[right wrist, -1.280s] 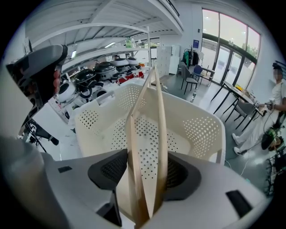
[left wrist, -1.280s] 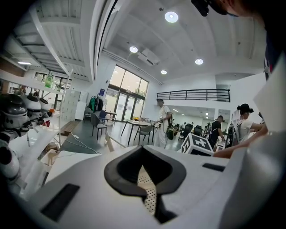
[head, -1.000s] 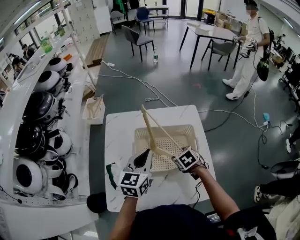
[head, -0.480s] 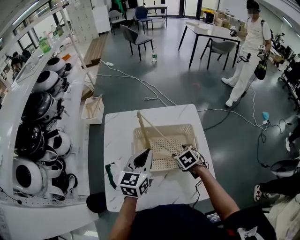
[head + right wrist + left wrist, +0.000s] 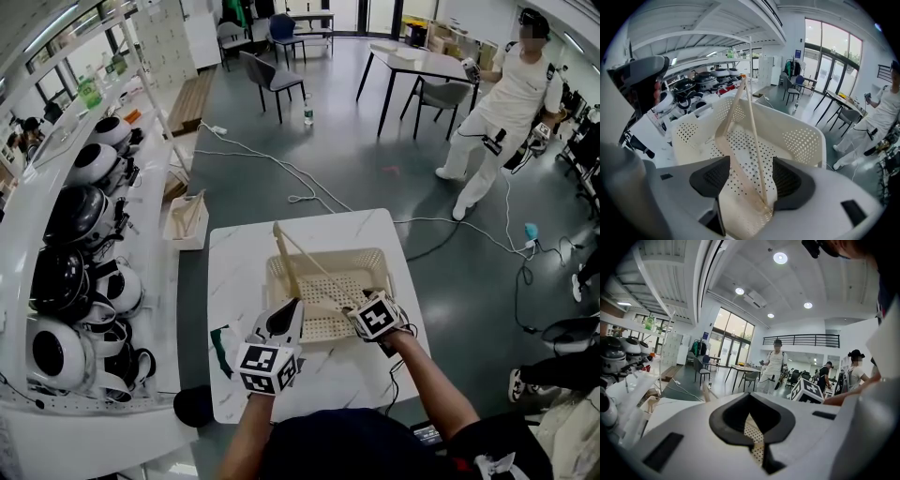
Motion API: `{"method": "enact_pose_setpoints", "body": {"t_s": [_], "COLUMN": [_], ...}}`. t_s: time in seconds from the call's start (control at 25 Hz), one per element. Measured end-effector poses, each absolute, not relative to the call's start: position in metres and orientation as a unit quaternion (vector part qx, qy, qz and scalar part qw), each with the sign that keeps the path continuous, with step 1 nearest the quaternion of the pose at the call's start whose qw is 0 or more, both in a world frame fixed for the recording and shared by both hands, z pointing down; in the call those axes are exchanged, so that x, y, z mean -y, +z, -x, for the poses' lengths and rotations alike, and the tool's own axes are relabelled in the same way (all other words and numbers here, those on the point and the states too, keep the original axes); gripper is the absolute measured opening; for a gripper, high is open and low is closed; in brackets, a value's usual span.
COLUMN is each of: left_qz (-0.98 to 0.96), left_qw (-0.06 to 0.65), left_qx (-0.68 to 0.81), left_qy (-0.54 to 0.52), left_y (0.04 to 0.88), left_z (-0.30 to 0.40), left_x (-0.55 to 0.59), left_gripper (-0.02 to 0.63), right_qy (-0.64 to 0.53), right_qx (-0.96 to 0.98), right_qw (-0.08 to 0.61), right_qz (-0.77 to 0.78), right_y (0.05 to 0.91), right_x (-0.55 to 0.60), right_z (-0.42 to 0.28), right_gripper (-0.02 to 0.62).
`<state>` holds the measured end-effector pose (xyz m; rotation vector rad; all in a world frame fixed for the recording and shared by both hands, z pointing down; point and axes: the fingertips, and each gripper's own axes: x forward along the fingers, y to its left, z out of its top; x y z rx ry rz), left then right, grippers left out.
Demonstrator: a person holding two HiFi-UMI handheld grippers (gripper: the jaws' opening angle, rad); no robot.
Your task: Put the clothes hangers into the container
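- Our right claw (image 5: 750, 177) is released, jaws spread wide at the near edge of the basket (image 5: 806, 129).
- The hanger (image 5: 751, 126) lies inside the basket on the bench (image 5: 246, 258). Its near corner is between the right pads, unpinched, and its far end leans up over the far left rim.
- Our left claw (image 5: 755, 427) is clenched on nothing, beside the basket.

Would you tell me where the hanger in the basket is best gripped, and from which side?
Probably the thin bar of the hanger just above its low corner, from the near side, by the open right gripper: it leans up off the basket floor there.
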<state>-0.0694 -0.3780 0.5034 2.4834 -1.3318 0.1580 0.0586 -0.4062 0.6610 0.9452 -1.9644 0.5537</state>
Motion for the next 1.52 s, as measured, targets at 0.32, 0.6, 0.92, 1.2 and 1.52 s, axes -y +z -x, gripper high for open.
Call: {"method": "enact_pose_setpoints", "body": {"t_s": [0.32,0.6,0.92,1.2,1.52], "left_qz": [-0.870,-0.871,-0.872,-0.869,-0.867], "left_qw": [0.154,0.144,0.134,0.127,0.112], "left_qx": [0.466,0.467,0.468,0.475,0.481], "left_qy": [0.055,0.053,0.053,0.057,0.069], "left_y": [0.497,0.489,0.478,0.475,0.473], "left_z": [0.064,0.051,0.028,0.015,0.002], "left_x": [0.370,0.353,0.318,0.279,0.243], "left_gripper": [0.002,0.002,0.003,0.002,0.002], "right_qy": [0.230,0.209,0.179,0.163,0.153], "right_qx": [0.792,0.800,0.819,0.837,0.858], "right_qw": [0.412,0.386,0.358,0.325,0.286], "right_qz": [-0.387,-0.410,-0.411,-0.409,-0.398], "right_y": [0.644,0.621,0.595,0.576,0.562], "right_x": [0.399,0.389,0.357,0.323,0.287], "right_z": [-0.061,-0.072,-0.082,-0.088,-0.086], "right_gripper": [0.267,0.103,0.026,0.019,0.018]}}
